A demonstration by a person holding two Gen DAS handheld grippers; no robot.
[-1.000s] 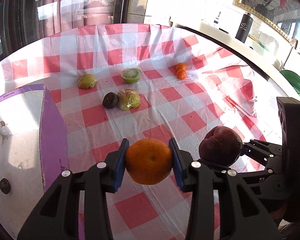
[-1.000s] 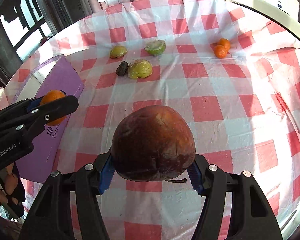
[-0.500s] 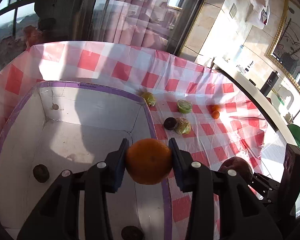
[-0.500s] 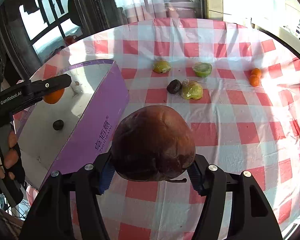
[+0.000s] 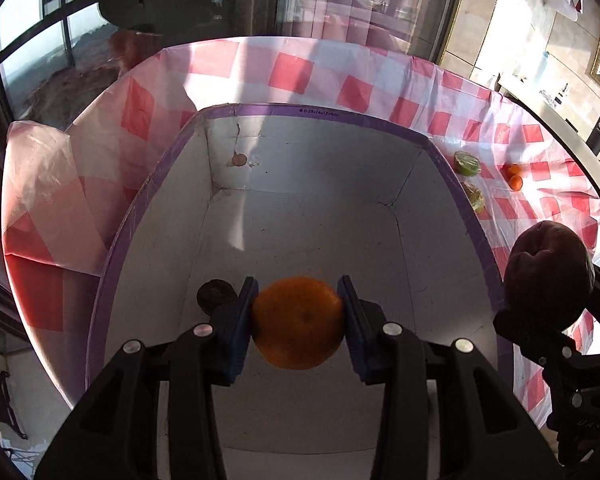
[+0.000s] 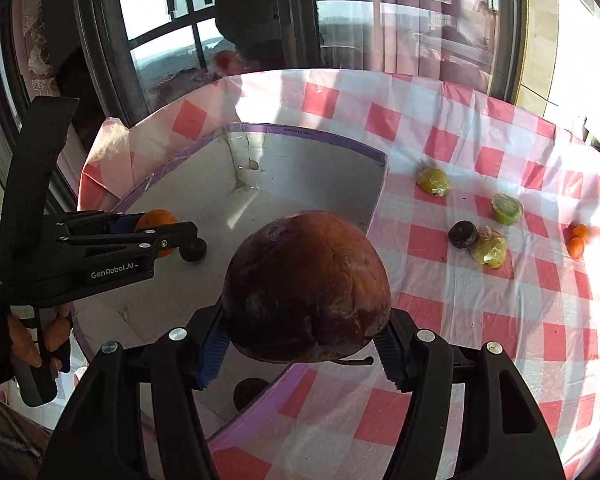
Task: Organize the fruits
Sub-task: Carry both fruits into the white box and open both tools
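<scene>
the left gripper clamps one orange above the floor of the purple-edged box, beside one dark fruit. the right gripper clasps one big dark red fruit at the box's rim. on the checked cloth lie three wrapped green fruits, one dark fruit and two small oranges.

The box lay open at the top, its white floor mostly bare ahead of the left gripper. One dark fruit sat at ten o'clock, just beside the left finger. The purple wall at three o'clock rose between the box floor and the right gripper. On the bench, wrapped fruits clustered at two o'clock, with open cloth nearer.
</scene>
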